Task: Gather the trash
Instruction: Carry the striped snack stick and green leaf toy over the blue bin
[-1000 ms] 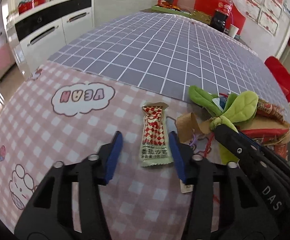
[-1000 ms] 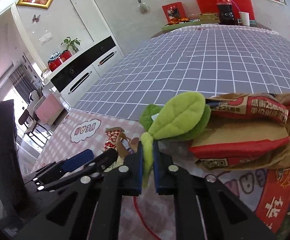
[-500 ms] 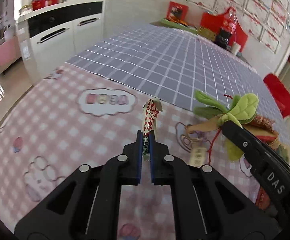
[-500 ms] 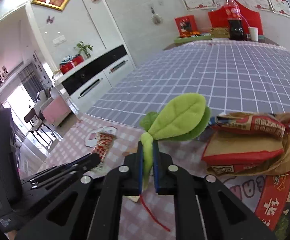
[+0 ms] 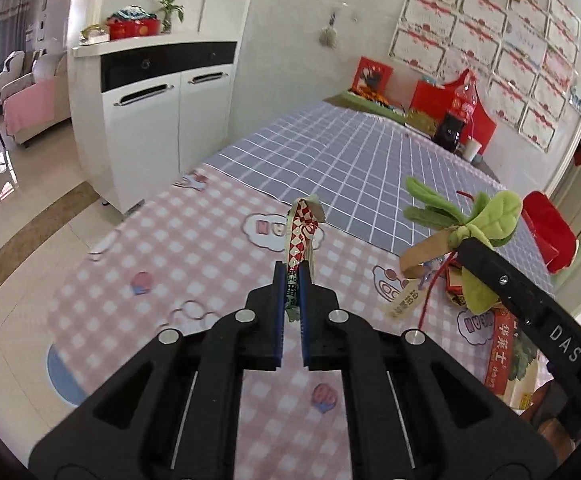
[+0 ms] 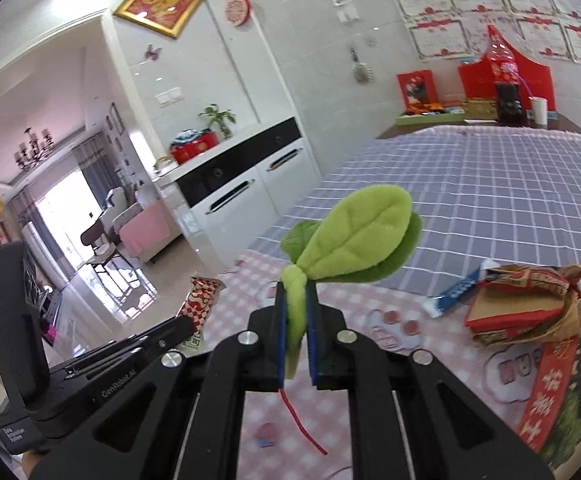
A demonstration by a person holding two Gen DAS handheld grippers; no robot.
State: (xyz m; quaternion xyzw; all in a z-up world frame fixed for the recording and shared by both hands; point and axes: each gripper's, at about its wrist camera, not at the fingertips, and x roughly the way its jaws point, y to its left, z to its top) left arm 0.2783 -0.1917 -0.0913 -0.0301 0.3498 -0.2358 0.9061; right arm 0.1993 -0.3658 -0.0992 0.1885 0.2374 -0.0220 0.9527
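Observation:
My left gripper (image 5: 292, 280) is shut on a red-and-white checked snack wrapper (image 5: 299, 236) and holds it in the air above the pink checked tablecloth (image 5: 170, 264). The wrapper also shows in the right wrist view (image 6: 200, 300). My right gripper (image 6: 295, 292) is shut on the stem of a green plush leaf (image 6: 354, 236), also lifted off the table. In the left wrist view the leaf (image 5: 494, 216) hangs at the right with a brown paper tag (image 5: 426, 254) and a red string.
A pile of red and brown paper packaging (image 6: 518, 304) and a blue-white wrapper (image 6: 456, 290) lie on the table at the right. A white cabinet (image 5: 150, 128) stands beyond the table's left edge. A cola bottle (image 6: 506, 80) stands at the far end.
My left gripper closed on the snack wrapper and lifted it off the table. My right gripper rose with the plush leaf, which stayed gripped.

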